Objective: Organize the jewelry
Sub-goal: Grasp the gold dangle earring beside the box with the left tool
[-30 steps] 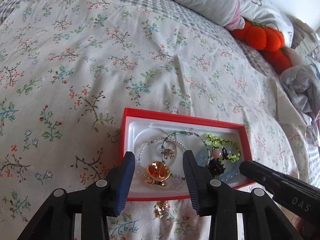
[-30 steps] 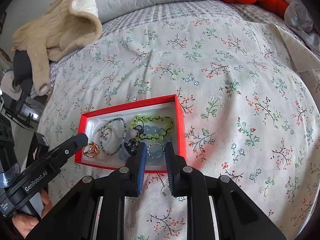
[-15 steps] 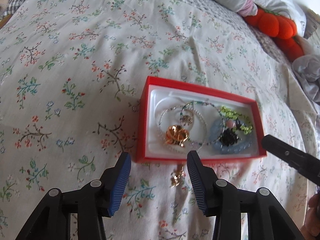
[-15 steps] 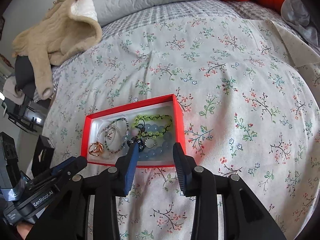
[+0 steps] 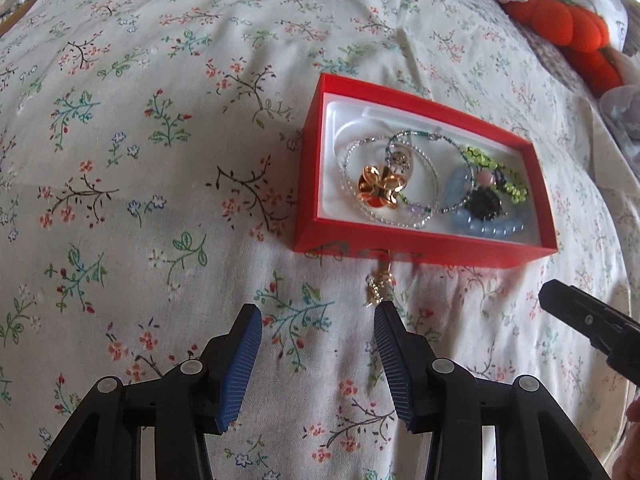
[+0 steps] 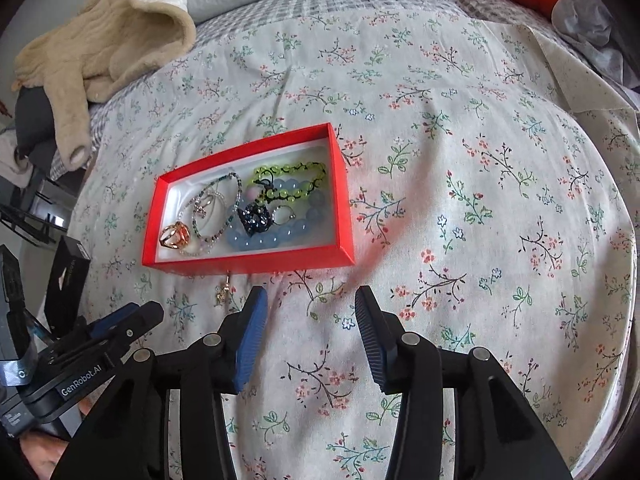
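A red box (image 5: pixel 400 245) (image 6: pixel 248 266) lies on the floral bedspread. It holds a gold flower ring (image 5: pixel 378 192) (image 6: pixel 174 236), a blue bead bracelet (image 5: pixel 486 226) (image 6: pixel 276 238), a green bead bracelet (image 5: pixel 496 168) (image 6: pixel 292 170), a black beaded piece (image 5: pixel 484 202) and thin bead strands. A small gold charm (image 5: pixel 378 286) (image 6: pixel 223 290) lies on the cover just in front of the box. My left gripper (image 5: pixel 318 316) is open and empty, its right fingertip close to the charm. The jaws of my right gripper (image 6: pixel 312 300) are opening, with nothing between them.
Orange plush pumpkins (image 5: pixel 560 28) and a grey pillow lie at the head of the bed. A beige fleece garment (image 6: pixel 104 40) is heaped at the far left edge. Crumpled grey cloth (image 6: pixel 584 20) lies at the far right. Black items (image 6: pixel 68 276) stand beside the bed.
Both grippers have drawn back from over the box to the cover in front of it. The right jaws have widened and the left ones slightly. The jewelry has stayed in place.
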Available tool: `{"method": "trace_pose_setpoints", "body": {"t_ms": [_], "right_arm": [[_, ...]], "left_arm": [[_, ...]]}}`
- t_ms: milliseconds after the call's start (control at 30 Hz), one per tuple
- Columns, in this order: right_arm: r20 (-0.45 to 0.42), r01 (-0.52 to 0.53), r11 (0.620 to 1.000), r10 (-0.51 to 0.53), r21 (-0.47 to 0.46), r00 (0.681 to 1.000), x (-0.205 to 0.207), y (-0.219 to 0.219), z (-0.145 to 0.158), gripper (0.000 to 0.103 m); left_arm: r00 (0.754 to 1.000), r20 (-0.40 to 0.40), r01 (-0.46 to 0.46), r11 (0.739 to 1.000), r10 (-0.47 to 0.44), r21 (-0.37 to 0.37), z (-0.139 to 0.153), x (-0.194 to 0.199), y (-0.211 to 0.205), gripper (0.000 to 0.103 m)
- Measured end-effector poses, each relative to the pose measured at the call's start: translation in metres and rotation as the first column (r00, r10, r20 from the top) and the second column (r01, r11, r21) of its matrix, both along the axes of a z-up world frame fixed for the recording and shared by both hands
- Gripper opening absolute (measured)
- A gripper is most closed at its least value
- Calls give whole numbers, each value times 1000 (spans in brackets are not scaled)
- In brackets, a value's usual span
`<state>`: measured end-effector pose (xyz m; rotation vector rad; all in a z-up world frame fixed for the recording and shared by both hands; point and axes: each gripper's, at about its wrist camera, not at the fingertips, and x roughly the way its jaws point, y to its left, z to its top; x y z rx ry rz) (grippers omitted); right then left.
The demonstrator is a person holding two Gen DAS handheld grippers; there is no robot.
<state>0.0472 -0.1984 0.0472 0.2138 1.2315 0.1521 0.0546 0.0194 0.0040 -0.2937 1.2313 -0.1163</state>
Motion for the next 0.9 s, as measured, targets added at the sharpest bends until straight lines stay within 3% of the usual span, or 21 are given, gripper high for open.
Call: {"method": "trace_pose_setpoints", "body": {"t_ms": [267, 667, 800, 900], "right_arm": [[-39, 6, 1000, -6, -4, 999, -2, 0, -12, 48], [-73, 14, 1000, -15, -21, 997, 5, -12, -26, 48], [-79, 16, 1000, -18, -24, 997, 7, -17, -28, 48], [-80, 16, 1000, -18, -25, 997, 8, -19, -29, 48]], "left_arm": [[999, -37, 39, 999, -39, -17, -17, 8, -23, 48], [995, -66, 75, 997, -75, 4, -38, 29, -53, 22], [995, -59, 84, 996, -82, 40, -40, 38, -63, 19], [994, -59, 99, 992, -95, 71, -41, 43, -72, 9]]}}
